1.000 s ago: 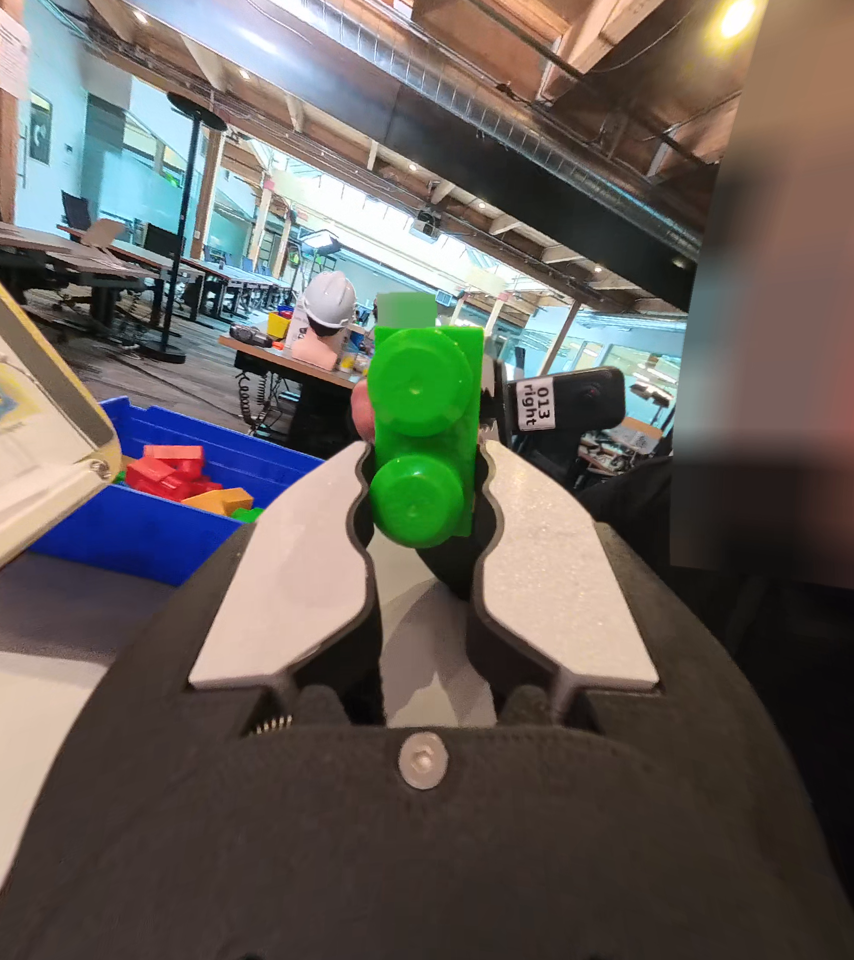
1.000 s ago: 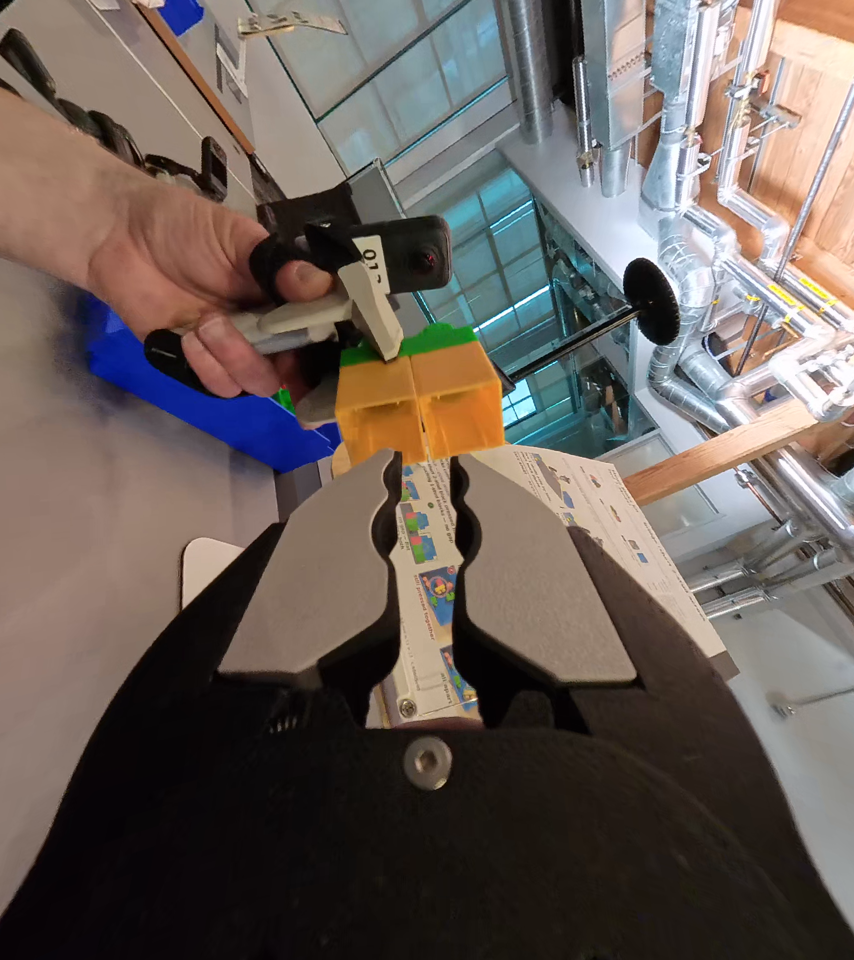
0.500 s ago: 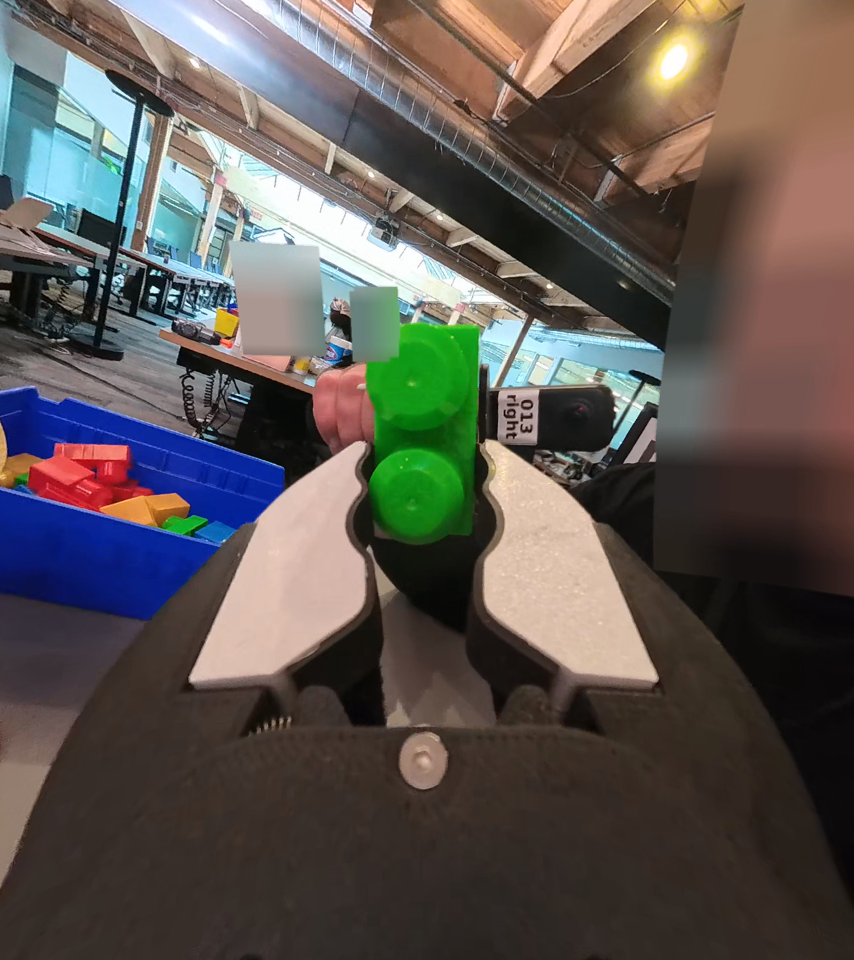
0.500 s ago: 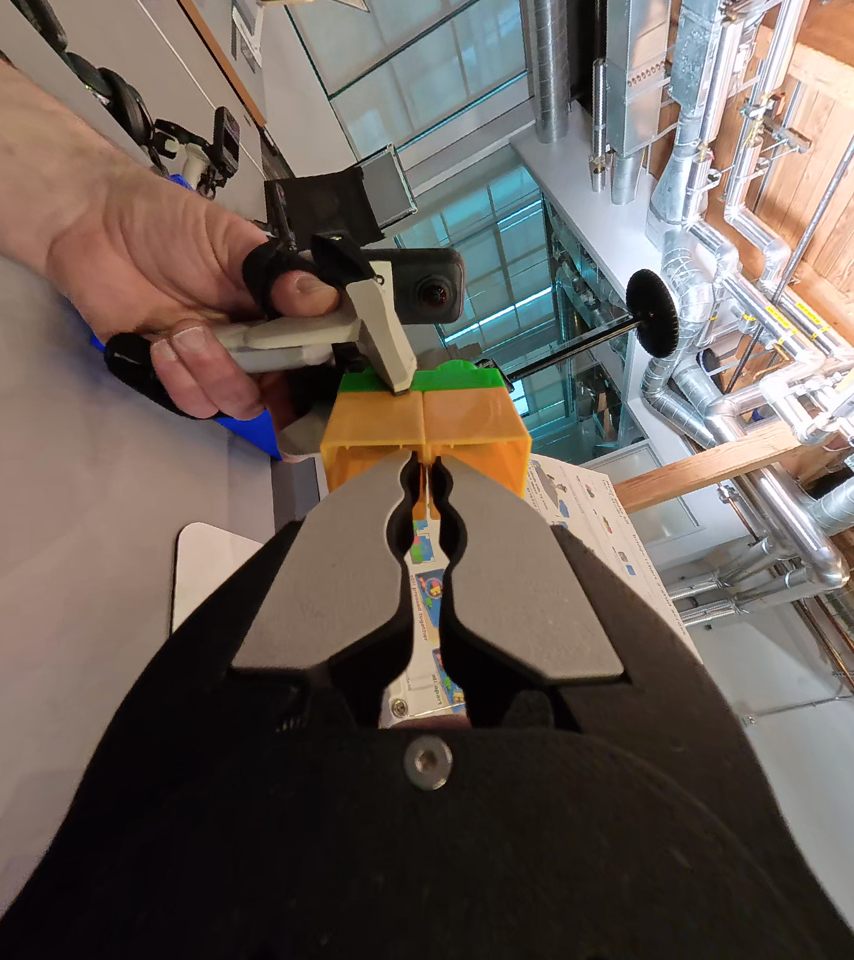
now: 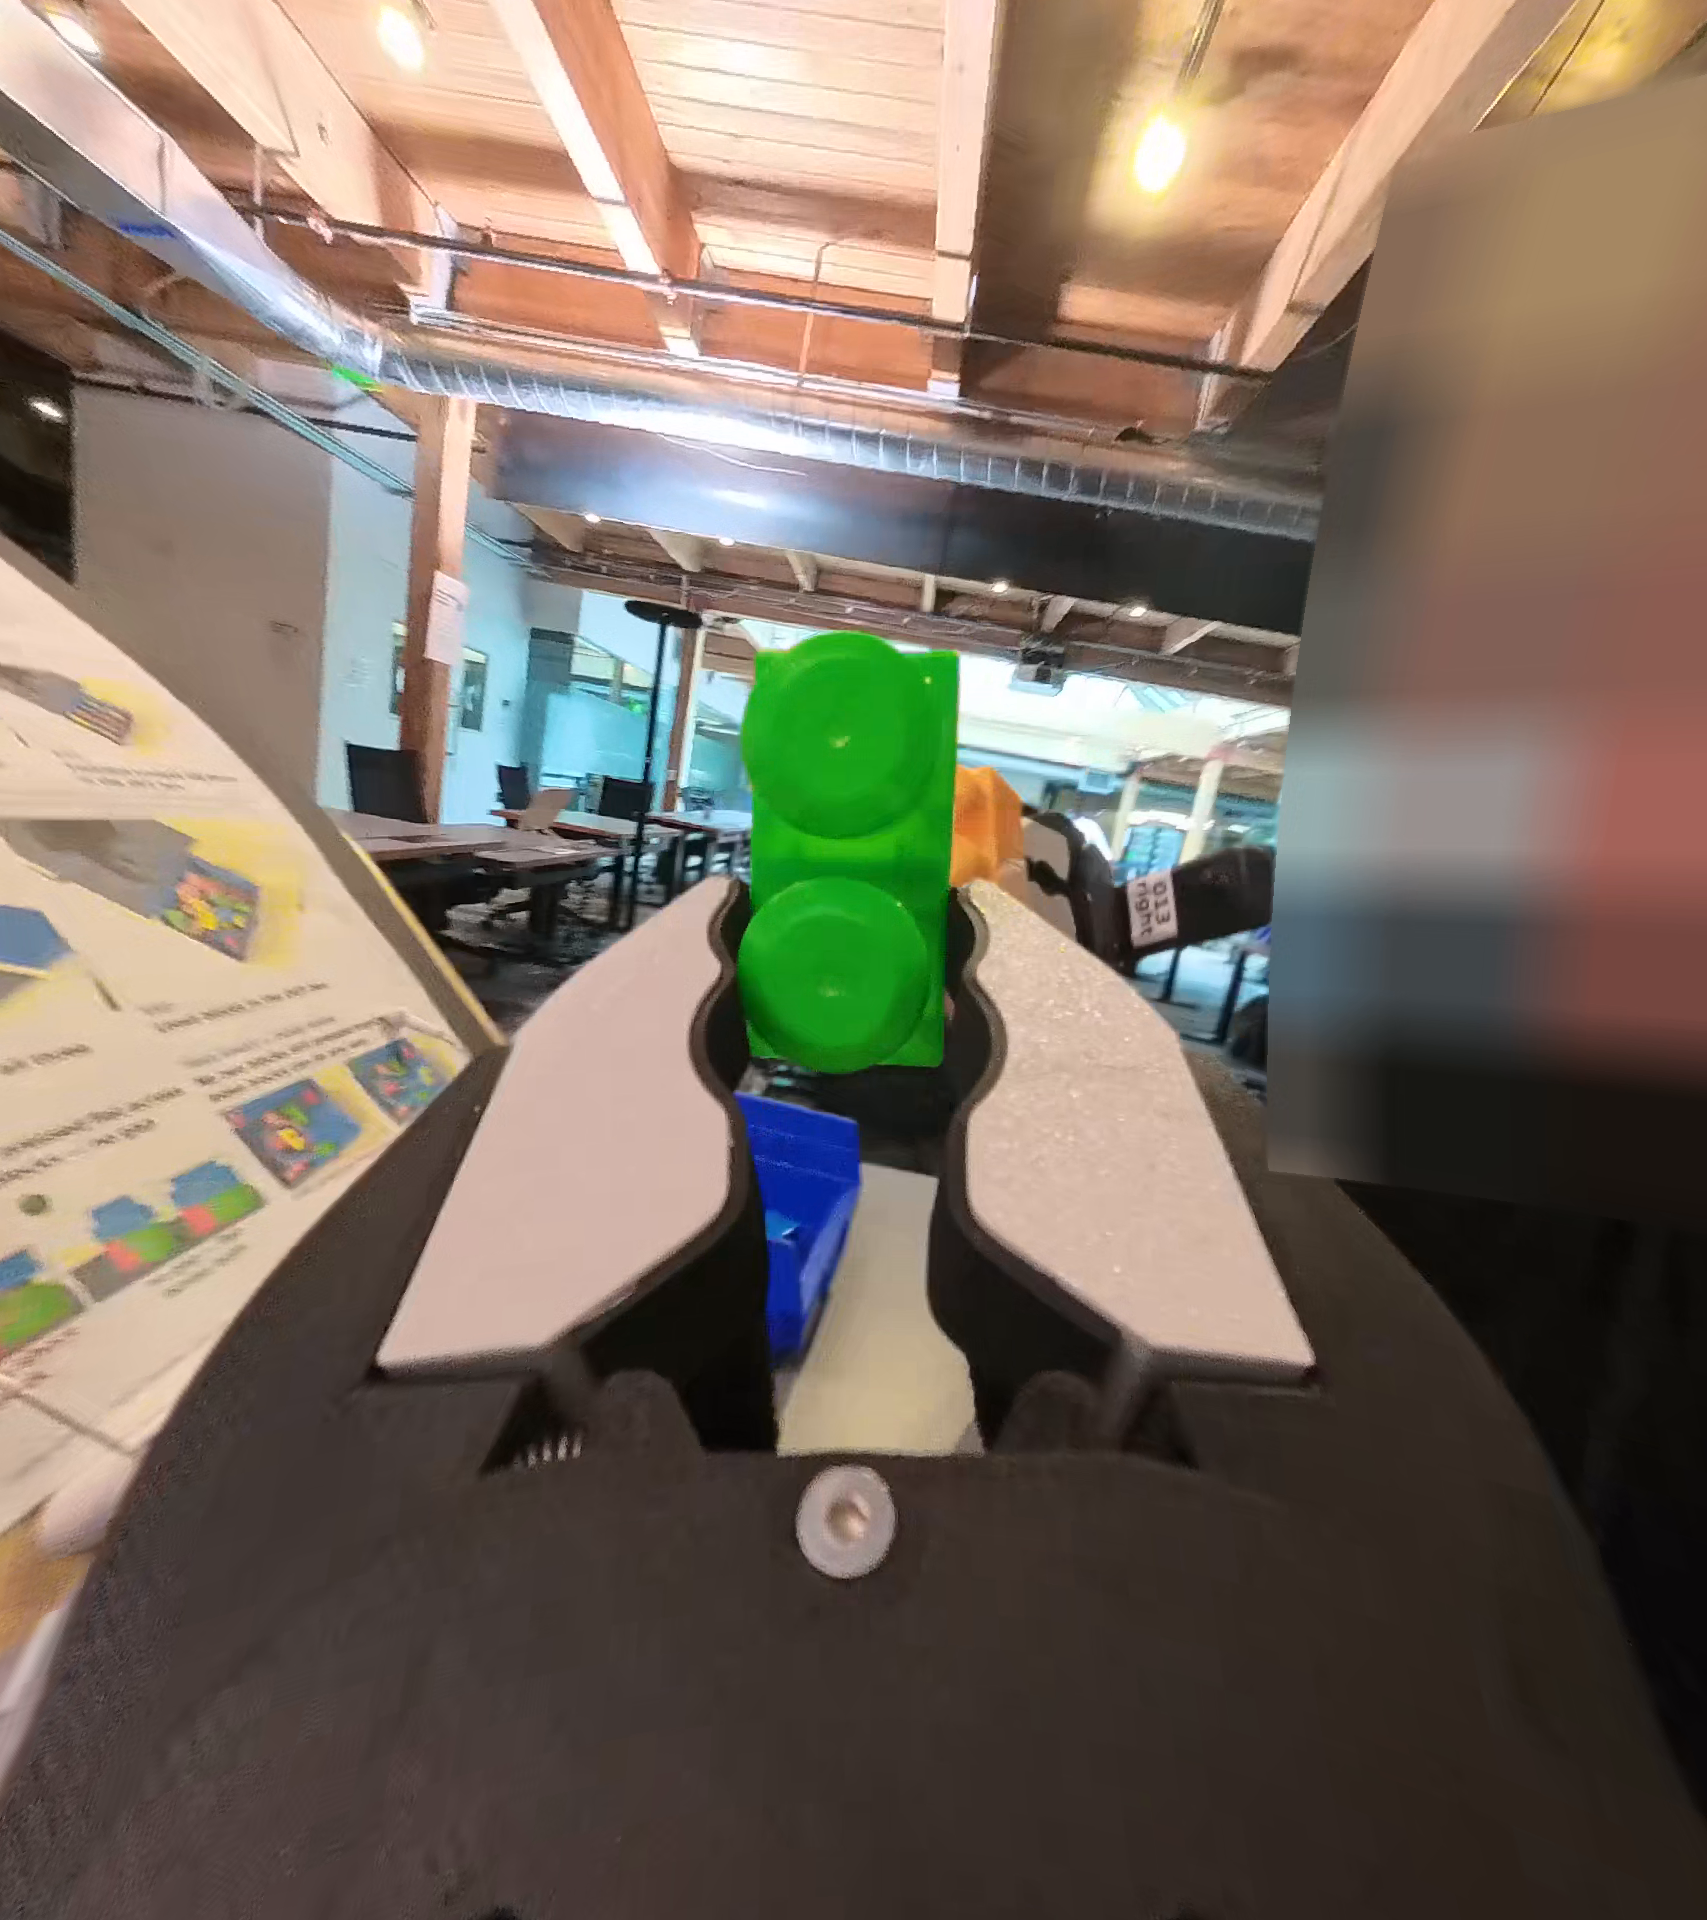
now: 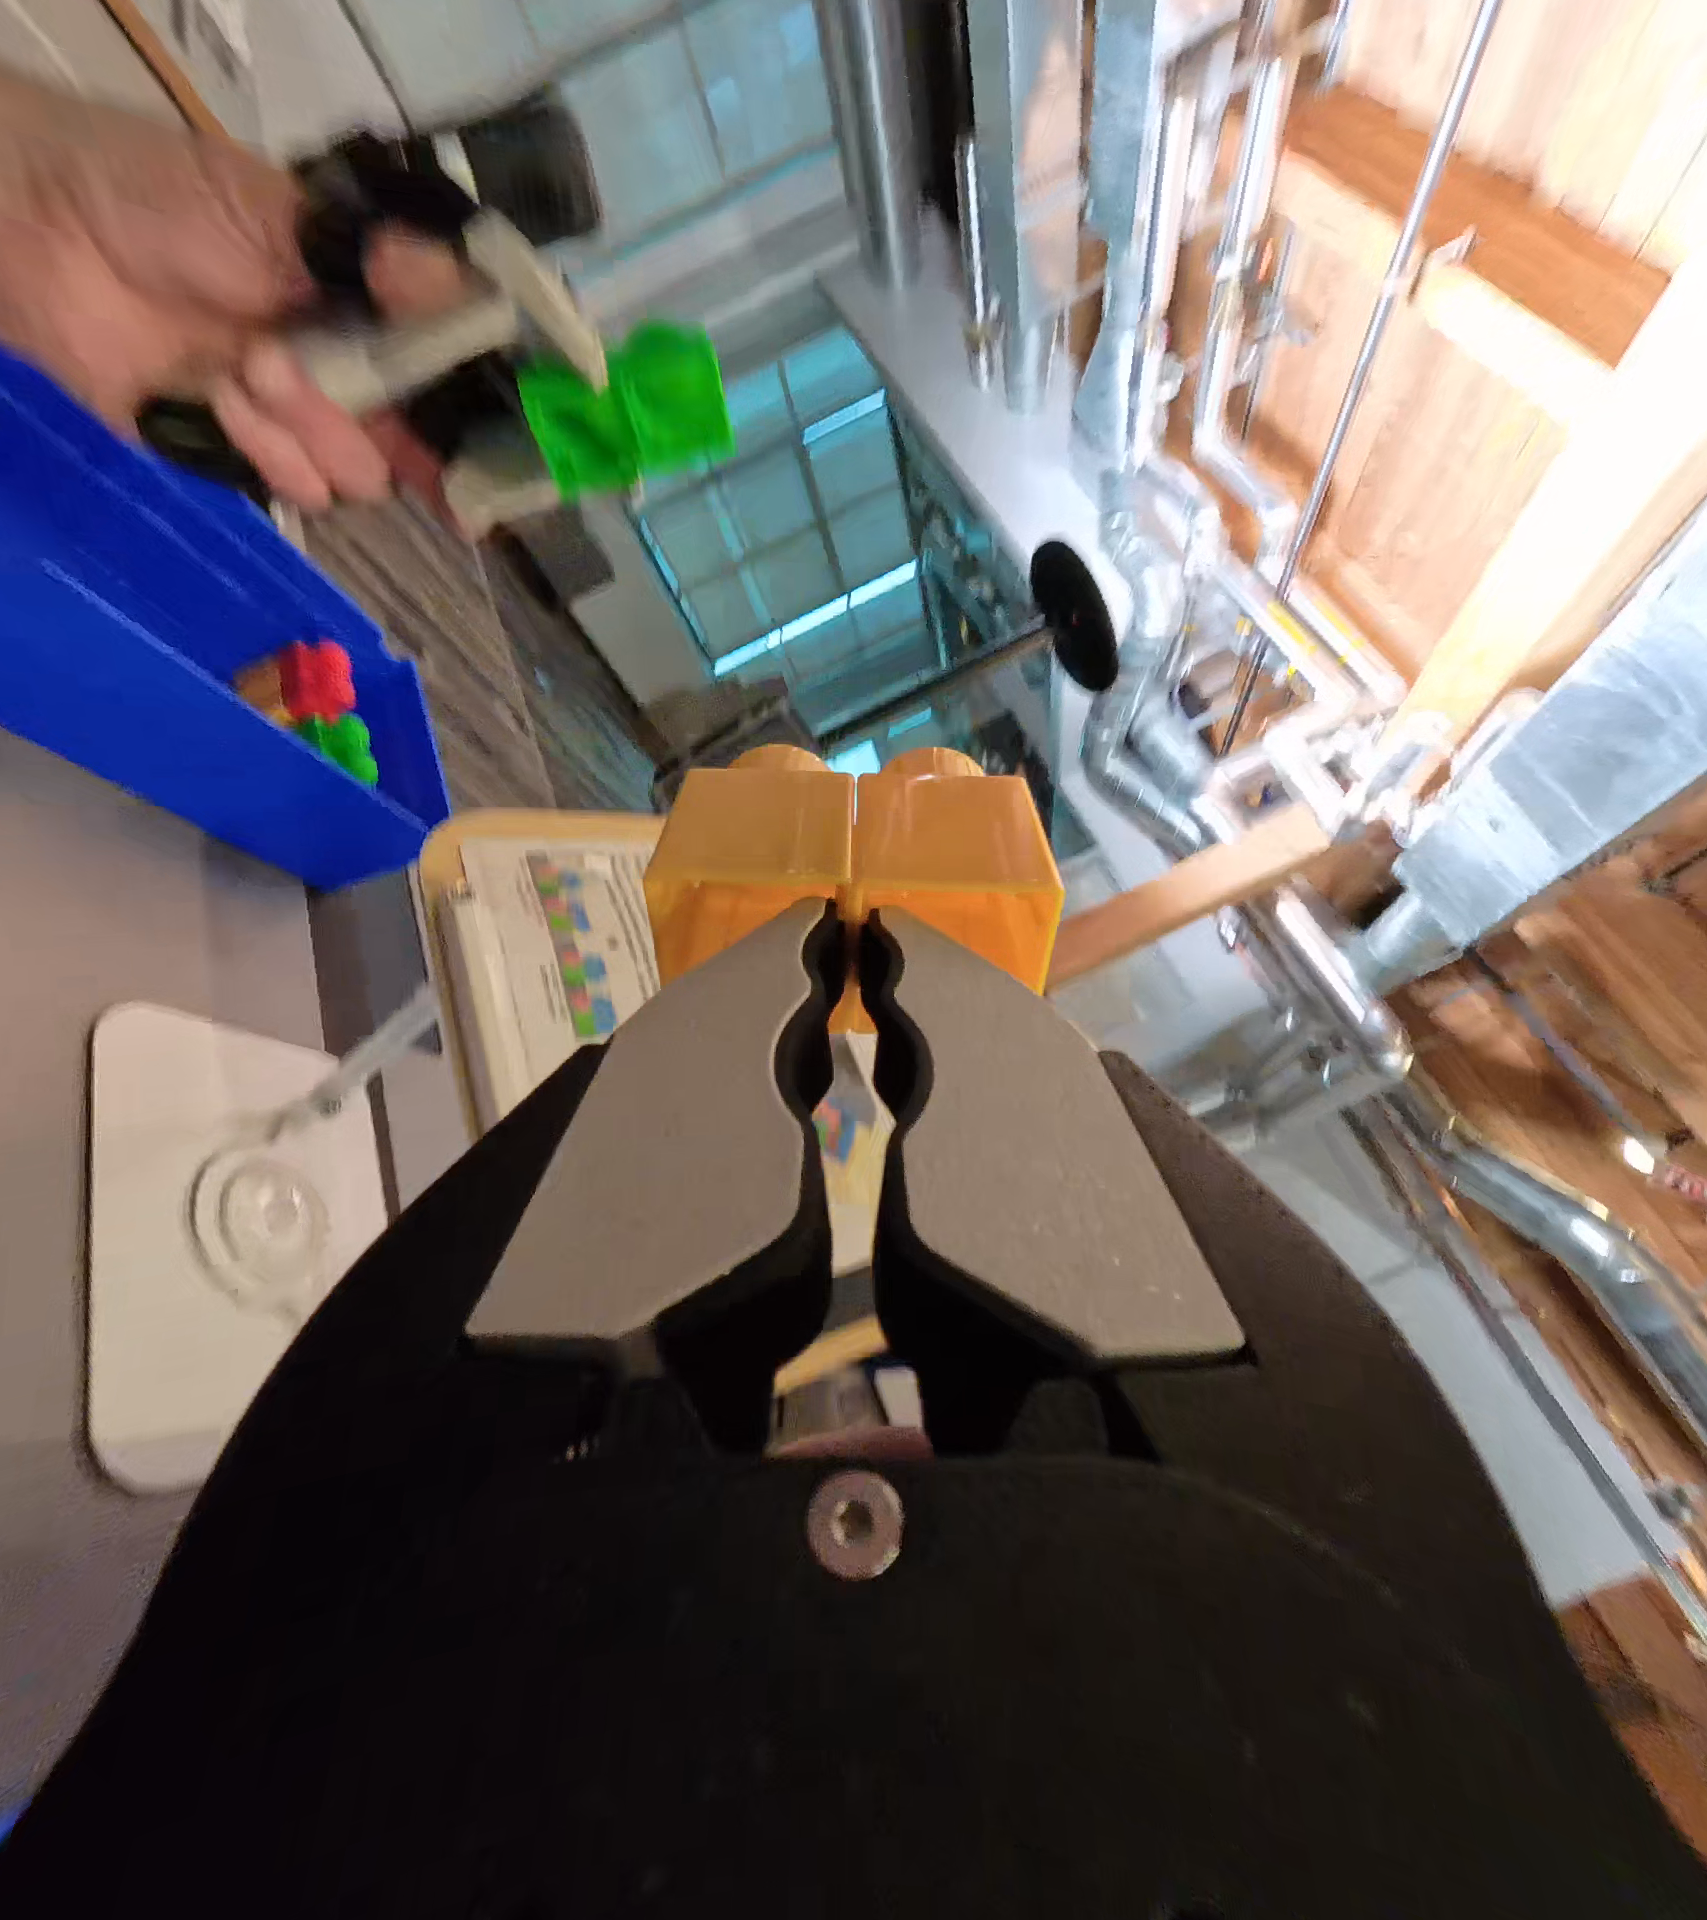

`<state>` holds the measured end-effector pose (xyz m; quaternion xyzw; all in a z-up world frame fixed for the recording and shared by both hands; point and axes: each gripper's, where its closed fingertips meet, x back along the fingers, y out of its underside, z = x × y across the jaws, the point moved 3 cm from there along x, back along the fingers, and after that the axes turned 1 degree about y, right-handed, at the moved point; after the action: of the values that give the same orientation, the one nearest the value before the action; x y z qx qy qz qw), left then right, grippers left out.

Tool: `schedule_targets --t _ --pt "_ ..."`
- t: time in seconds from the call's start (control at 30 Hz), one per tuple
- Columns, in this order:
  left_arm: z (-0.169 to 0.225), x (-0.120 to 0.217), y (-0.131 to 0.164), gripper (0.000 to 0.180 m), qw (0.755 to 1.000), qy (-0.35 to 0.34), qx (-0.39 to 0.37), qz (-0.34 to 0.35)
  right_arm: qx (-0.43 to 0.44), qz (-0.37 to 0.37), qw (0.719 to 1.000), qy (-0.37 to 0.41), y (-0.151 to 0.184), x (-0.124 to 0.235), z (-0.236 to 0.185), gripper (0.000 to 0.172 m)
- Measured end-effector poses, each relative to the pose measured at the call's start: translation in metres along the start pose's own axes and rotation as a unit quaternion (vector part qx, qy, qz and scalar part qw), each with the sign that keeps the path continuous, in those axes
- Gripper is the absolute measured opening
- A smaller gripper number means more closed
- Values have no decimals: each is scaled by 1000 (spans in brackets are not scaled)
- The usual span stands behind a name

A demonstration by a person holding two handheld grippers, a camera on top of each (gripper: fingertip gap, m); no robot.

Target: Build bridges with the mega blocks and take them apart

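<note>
Gripping a green block point(image 5: 844, 862) by its sides in left gripper point(image 5: 844, 971), aloft above bench point(image 6: 7, 935); pinching central rib of an orange block point(image 6: 849, 852) in right gripper point(image 6: 844, 920), also aloft. Risking: thin rib hold slipping, orange block twisting out, dropping.

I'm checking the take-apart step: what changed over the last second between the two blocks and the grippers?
The green block came off the orange block. The left gripper carried it away, toward the blue bin. The right gripper closed onto the orange block's inner rib. The left gripper kept its hold on the green block throughout.
</note>
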<state>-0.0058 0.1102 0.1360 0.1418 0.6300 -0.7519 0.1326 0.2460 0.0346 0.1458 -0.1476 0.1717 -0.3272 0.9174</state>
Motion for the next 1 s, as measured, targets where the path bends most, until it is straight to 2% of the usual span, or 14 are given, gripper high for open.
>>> schedule_targets --t 0.07,0.2,0.33,0.47,0.63,0.67,0.7,0.73,0.83,0.9,0.93,1.0 --pt "1 4 -4 36 999 -18 -22 -17 8 -48 999 0 24 4 9 3" --pt "-1 3 0 36 999 -1 -18 -27 8 -164 986 -27 90 5 10 3" --pt "0 -3 7 36 998 5 -21 -52 -42 -280 955 -87 164 19 1 4" --pt "0 -9 15 36 997 12 -17 -69 -88 -360 911 -180 212 37 -27 5" --pt "-3 -16 28 35 996 21 4 -87 -147 -450 825 -309 244 63 -74 7" --pt "-4 -17 29 36 996 23 9 -88 -158 -472 811 -308 250 66 -77 20" --pt "-5 -17 31 36 996 25 13 -89 -164 -490 797 -313 254 69 -80 42" --pt "-6 -18 33 36 995 26 16 -92 -165 -500 787 -321 256 73 -83 46" --pt "-8 -21 40 36 994 28 26 -103 -158 -499 796 -305 250 72 -75 52" --pt "-10 -24 46 36 993 28 32 -110 -135 -499 807 -286 243 70 -65 47" --pt "-11 -27 51 36 992 30 39 -117 -124 -491 819 -270 237 65 -59 44" --pt "-12 -33 63 36 989 33 46 -137 -124 -434 862 -231 211 46 -44 39"
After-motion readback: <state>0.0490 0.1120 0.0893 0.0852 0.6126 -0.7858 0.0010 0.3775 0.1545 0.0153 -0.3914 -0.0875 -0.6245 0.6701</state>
